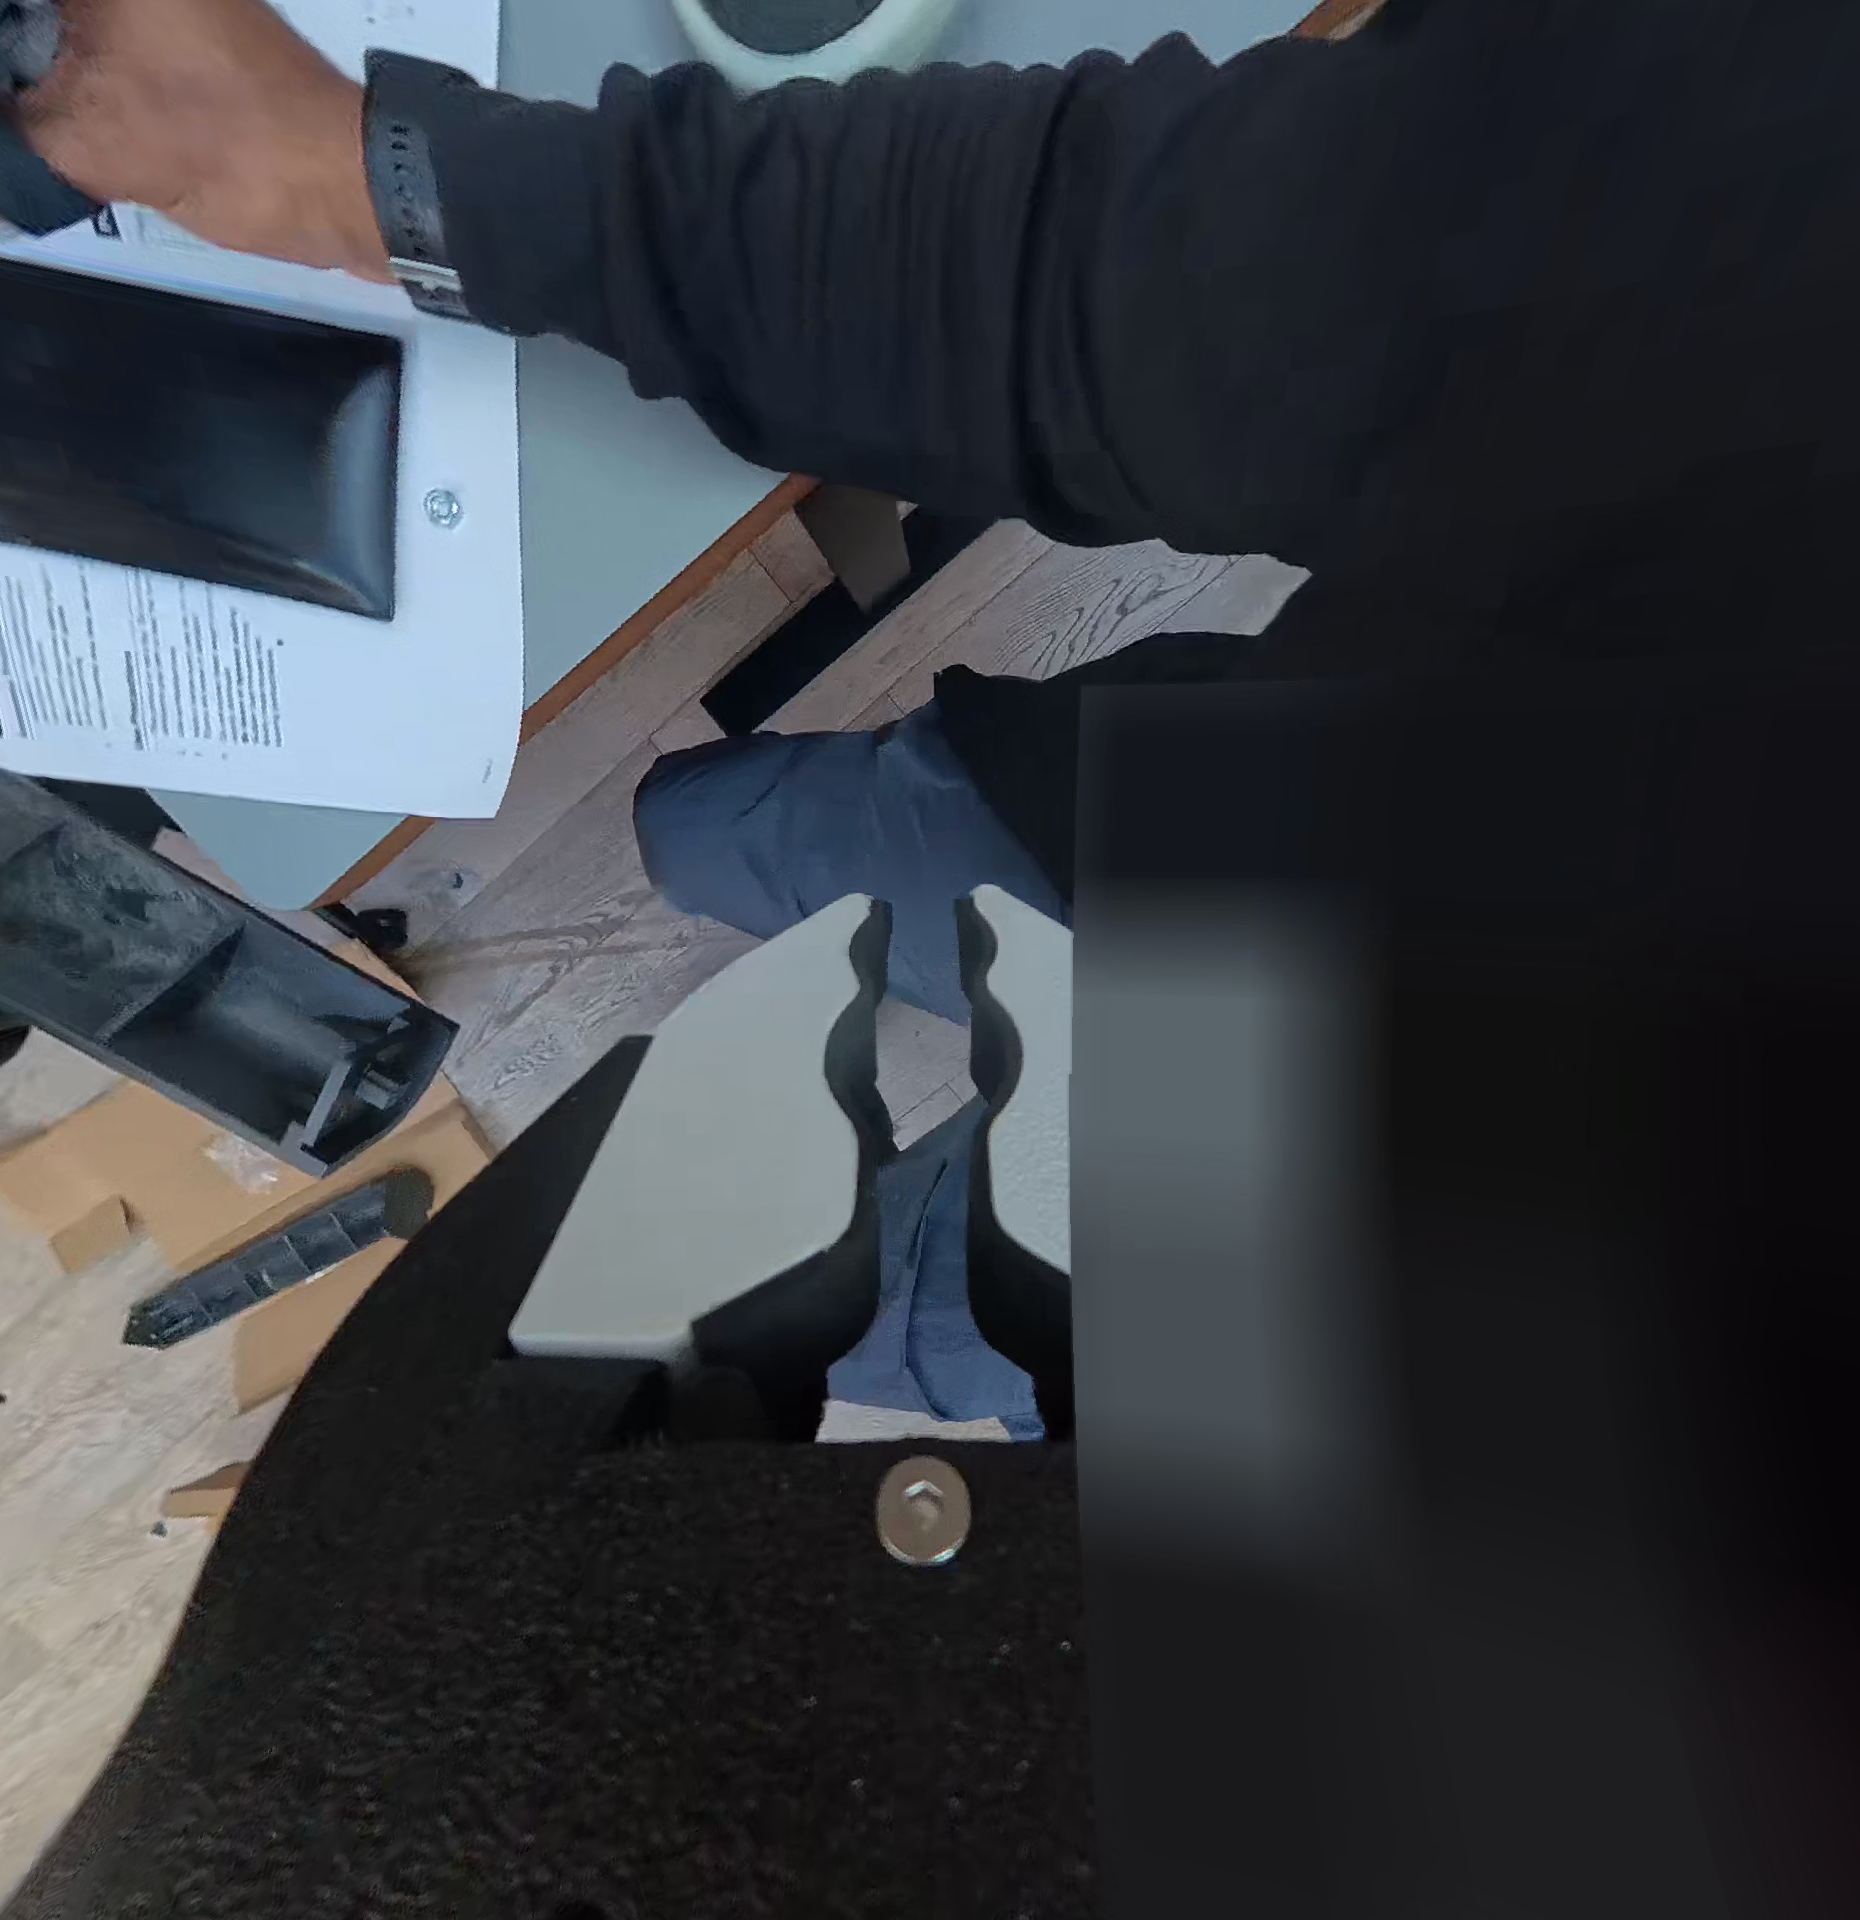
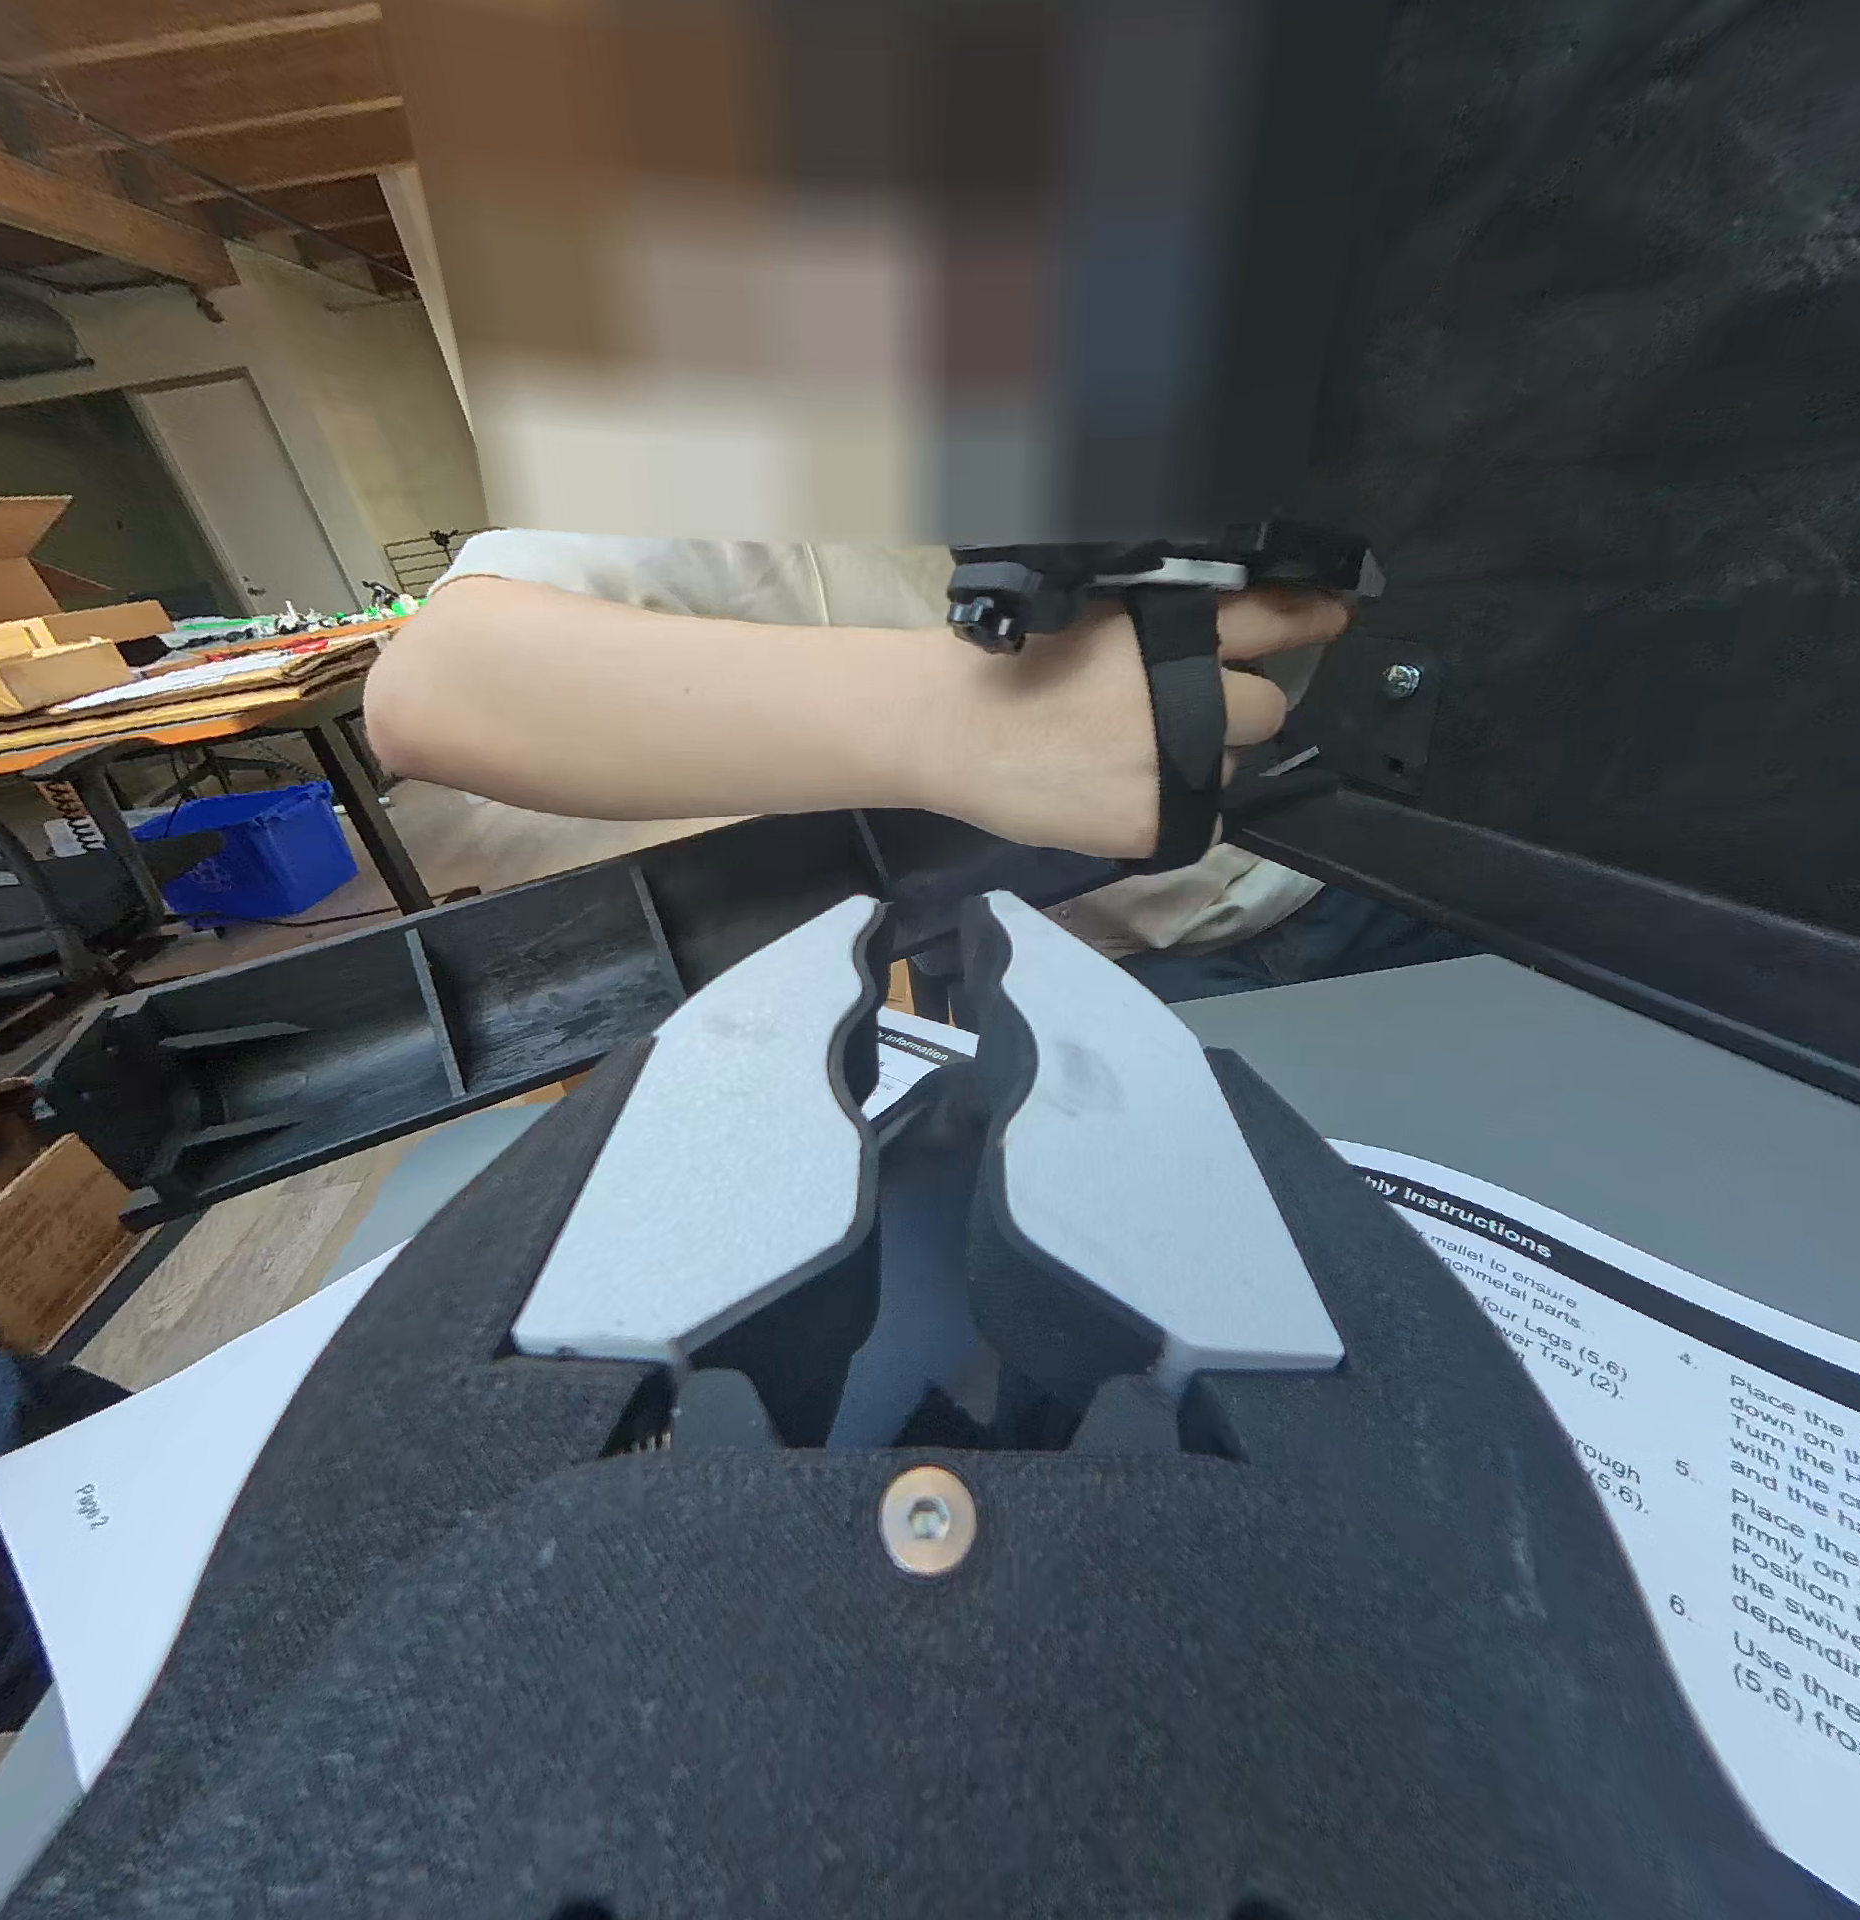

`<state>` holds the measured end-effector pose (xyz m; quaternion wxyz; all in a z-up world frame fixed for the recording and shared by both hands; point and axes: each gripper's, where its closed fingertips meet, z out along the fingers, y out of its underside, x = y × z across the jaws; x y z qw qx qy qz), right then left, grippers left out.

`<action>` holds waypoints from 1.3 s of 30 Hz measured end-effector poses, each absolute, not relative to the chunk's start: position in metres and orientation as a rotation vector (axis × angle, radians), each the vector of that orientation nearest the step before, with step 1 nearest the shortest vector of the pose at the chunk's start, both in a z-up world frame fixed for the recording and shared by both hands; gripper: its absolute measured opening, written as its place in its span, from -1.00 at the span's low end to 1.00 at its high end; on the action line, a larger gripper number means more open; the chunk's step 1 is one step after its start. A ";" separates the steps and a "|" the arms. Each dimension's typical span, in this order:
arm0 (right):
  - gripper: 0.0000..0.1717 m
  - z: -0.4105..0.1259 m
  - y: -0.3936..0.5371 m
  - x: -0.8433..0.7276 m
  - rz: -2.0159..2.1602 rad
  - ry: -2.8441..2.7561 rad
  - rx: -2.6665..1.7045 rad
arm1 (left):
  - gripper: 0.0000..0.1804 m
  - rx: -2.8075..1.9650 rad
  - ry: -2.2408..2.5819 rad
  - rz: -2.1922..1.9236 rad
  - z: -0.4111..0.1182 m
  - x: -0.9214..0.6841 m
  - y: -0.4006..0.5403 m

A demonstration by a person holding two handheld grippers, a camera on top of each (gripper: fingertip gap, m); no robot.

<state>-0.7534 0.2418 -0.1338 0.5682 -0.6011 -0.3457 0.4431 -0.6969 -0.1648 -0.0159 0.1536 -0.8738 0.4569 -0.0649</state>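
Big black panel (image 2: 1632,416) stands on edge at the far right of the grey table (image 2: 1528,1060). Another person's strapped hand (image 2: 1009,727) is at its bracket, beside a bolt (image 2: 1402,681). If that hand slips, the panel could tip toward your right gripper (image 2: 931,914).

Long black ribbed part (image 2: 386,1018) juts past the table edge, just beyond your right fingertips. Nudge it and it probably goes to the floor.

Printed sheet (image 2: 1736,1455) lies under the right gripper. Drag across it and the paper likely slides or creases.

Right fingers stand narrowly apart with something dark in the gap. Can't tell whether the pads press on it, so don't count on a grip.

Left gripper (image 1: 921,909) is off the table, over the wood floor (image 1: 593,935) and someone's blue trouser leg (image 1: 780,821). Its fingers are slightly parted with nothing between them.

A black-sleeved arm (image 1: 1009,260) crosses above it. Swing the left gripper up blind and you'd likely hit that arm.

Small black piece (image 1: 282,1262) lies loose on the floor by the cardboard (image 1: 105,1226), so it's a trip or crush risk.
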 end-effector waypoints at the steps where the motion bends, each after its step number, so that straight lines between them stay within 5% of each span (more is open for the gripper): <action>1: -0.85 -0.133 0.243 -0.750 1.045 -0.797 -1.408 | -0.86 -2.477 1.325 -0.172 -0.017 -0.694 -0.164; 21: -0.85 -0.129 0.239 -0.758 1.097 -0.791 -1.397 | -0.76 -2.138 0.987 -0.738 0.046 -0.651 -0.120; 30: -0.85 -0.130 0.237 -0.761 1.110 -0.803 -1.397 | -0.75 -2.207 0.885 -1.180 -0.070 -0.611 -0.150; 39: -0.85 -0.134 0.233 -0.769 1.115 -0.839 -1.394 | -0.75 -2.140 0.830 -1.040 -0.173 -0.651 -0.151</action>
